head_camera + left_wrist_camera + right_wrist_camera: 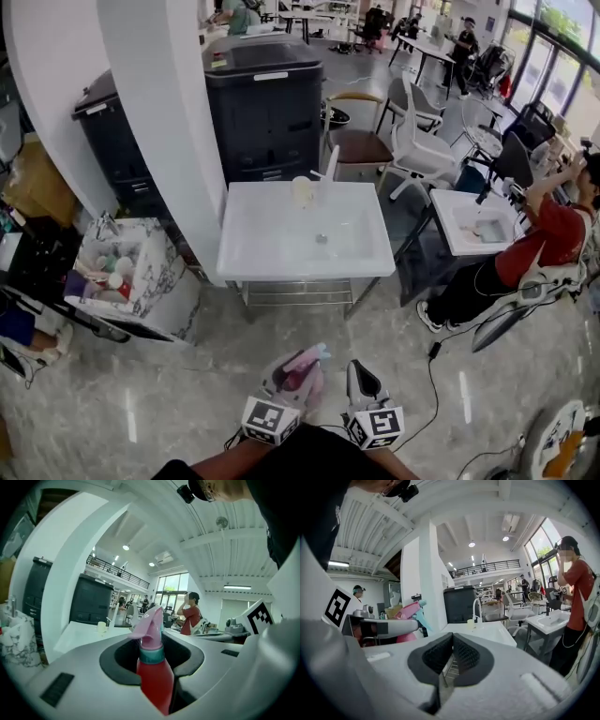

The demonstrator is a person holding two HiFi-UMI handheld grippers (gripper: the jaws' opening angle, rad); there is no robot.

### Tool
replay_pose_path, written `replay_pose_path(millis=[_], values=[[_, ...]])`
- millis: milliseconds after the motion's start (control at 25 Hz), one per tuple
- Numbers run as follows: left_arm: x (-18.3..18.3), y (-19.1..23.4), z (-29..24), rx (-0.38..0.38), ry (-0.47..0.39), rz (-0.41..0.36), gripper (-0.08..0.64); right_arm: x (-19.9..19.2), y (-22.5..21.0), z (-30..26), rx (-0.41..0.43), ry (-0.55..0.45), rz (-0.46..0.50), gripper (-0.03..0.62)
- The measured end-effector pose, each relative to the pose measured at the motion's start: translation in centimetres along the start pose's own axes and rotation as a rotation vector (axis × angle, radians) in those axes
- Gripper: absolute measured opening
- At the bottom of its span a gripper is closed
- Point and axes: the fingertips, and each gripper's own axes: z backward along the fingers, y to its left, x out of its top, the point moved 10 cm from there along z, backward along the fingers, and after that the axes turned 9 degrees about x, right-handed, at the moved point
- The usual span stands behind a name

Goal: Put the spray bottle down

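My left gripper (292, 373) is shut on the spray bottle (304, 366), low in the head view above the floor. In the left gripper view the spray bottle (153, 679) stands upright between the jaws, with a red body, a teal collar and a pink trigger head. Beside it my right gripper (360, 372) is shut with nothing in it; its dark pads (464, 653) meet at the tips. The right gripper view shows the bottle's pink head (408, 609) off to the left. Both grippers point toward a white sink table (272, 261) some way ahead.
A small cup (302, 191) and a faucet (330, 165) stand at the table's back edge. A white pillar (159, 122), black cabinets (264, 105) and a marbled bin of bottles (120, 272) lie left and behind. A seated person in red (539, 248), another sink table (476, 225) and chairs are to the right.
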Motion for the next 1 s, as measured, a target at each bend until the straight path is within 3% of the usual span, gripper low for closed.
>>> replay_pose_path(millis=[440, 720, 880, 1000], values=[[4.0, 7.9, -13.5, -0.128, 0.017, -0.057, 0.146, 5.4, -7.2, -13.7, -0.097, 0.019, 0.036, -0.003], [6.0, 9.9, -18.4, -0.164, 0.018, -0.042, 0.146, 5.8, -9.9, -17.4, -0.142, 0.025, -0.012, -0.002], [5.1, 10.1, -21.0, -0.16, 0.024, -0.104, 0.146, 6.3, -12.2, -18.6, -0.165, 0.025, -0.016, -0.002], [4.8, 9.7, -23.8, -0.153, 0.03, -0.102, 0.146, 6.7, -14.0, -19.5, -0.17, -0.001, -0.019, -0.002]])
